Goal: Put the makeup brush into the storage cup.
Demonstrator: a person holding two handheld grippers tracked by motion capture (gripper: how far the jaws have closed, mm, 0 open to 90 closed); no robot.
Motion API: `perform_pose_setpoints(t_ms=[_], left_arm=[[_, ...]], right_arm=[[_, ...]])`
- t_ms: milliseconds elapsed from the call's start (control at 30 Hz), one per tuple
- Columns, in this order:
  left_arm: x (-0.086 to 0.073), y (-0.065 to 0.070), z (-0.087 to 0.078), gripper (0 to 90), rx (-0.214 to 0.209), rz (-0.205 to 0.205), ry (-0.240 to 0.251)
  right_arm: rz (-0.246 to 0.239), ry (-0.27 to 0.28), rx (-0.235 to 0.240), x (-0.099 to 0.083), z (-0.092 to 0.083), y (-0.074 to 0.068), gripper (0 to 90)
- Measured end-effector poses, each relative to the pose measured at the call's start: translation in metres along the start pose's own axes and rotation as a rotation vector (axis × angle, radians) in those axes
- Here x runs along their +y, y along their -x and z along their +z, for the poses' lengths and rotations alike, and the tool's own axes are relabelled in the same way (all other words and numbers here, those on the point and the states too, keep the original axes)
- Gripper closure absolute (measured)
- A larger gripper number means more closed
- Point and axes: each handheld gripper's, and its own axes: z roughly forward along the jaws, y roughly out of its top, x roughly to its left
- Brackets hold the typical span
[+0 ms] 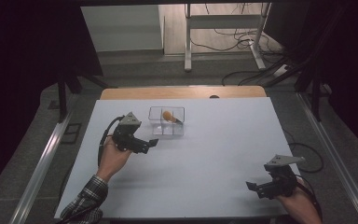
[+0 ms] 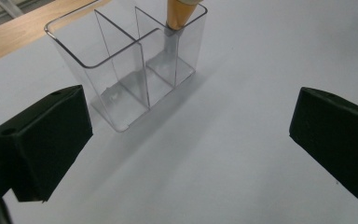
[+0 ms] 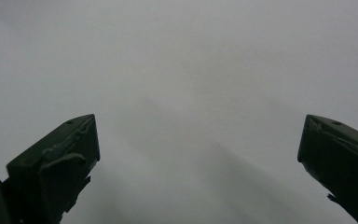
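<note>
My left gripper (image 2: 186, 140), jaws wide and empty, is near the clear box (image 2: 121, 70); a careless push tips its brush (image 2: 179, 14) out.

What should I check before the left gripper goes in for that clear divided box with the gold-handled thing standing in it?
1. Left gripper open: ok, its jaws stand wide apart with nothing between them.
2. Clear divided box upright on the table: ok, it stands flat on its base.
3. Gold-handled item seated in a compartment: ok, it leans in an end compartment, but which tool it is, cannot tell.
4. Path from the left gripper to the box free: ok, bare table lies between them.
5. Right gripper out of the way: ok, open near the table's front right edge, far from the box.
</note>
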Motion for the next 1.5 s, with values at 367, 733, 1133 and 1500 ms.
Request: perform_pose_setpoints(t_ms=[367,733,1133,1500], left_arm=[[-0.009,0.003,-0.007,0.0,-0.021,0.009,0.028],[-0.02,0.002,-0.013,0.0,-0.057,0.021,0.043],[-0.03,0.0,-0.019,0.0,-0.064,0.016,0.039],[-0.04,-0.001,-0.031,0.0,-0.058,-0.011,0.044]], right_arm=[[0.0,0.003,0.003,0.0,-0.001,0.0,0.0],[0.0,0.004,0.003,0.0,-0.001,0.0,0.0],[0.0,0.003,0.004,0.0,-0.001,0.0,0.0],[-0.001,0.005,0.002,0.0,-0.001,0.0,0.0]])
